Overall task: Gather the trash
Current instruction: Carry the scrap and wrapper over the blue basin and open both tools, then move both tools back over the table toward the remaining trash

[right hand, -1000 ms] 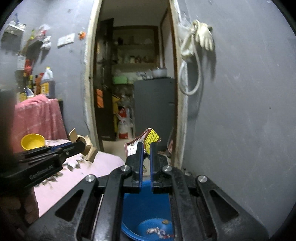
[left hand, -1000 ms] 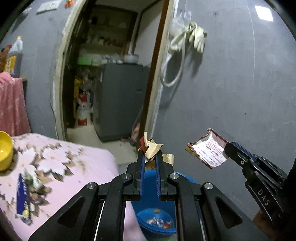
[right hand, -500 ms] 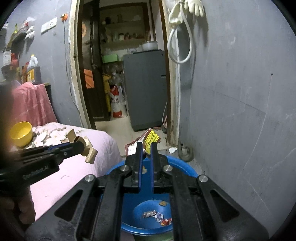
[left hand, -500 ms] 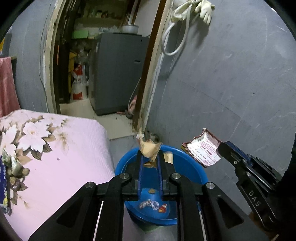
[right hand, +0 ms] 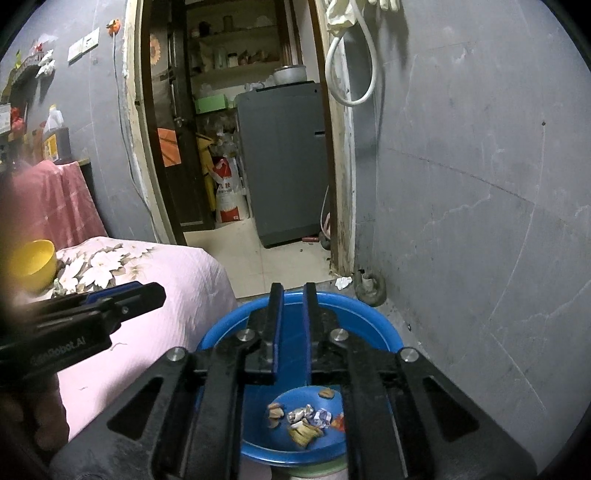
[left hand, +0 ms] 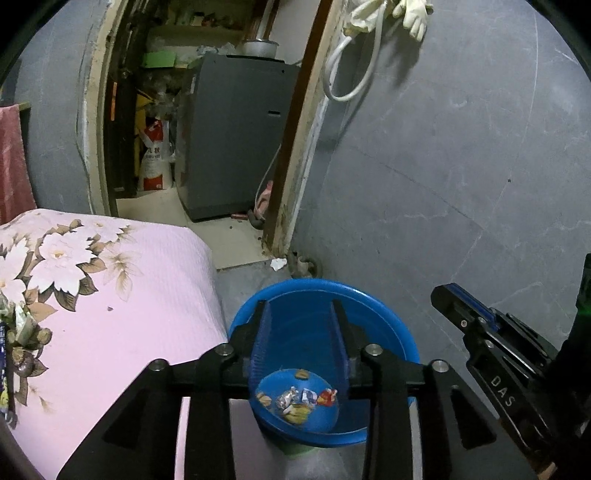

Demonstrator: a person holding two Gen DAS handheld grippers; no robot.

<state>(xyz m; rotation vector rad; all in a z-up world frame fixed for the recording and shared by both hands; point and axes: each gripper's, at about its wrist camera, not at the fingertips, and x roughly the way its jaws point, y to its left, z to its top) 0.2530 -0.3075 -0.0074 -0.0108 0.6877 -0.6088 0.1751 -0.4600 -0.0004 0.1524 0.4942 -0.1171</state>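
setting: lived-in home, bedroom corner | ahead-left: bed with pink floral cover [left hand: 122, 295] | straight ahead: open doorway to storeroom, grey appliance [right hand: 284, 162], sacks, shelves | upper right: rubber gloves [left hand: 413, 14] on grey wall

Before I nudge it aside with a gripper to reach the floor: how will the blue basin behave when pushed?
The blue basin probably slides easily: it looks like thin plastic holding only a few wrappers, so likely light. Its wide, flared rim suggests that a push up there could tip it. The wrappers would likely shift or spill.
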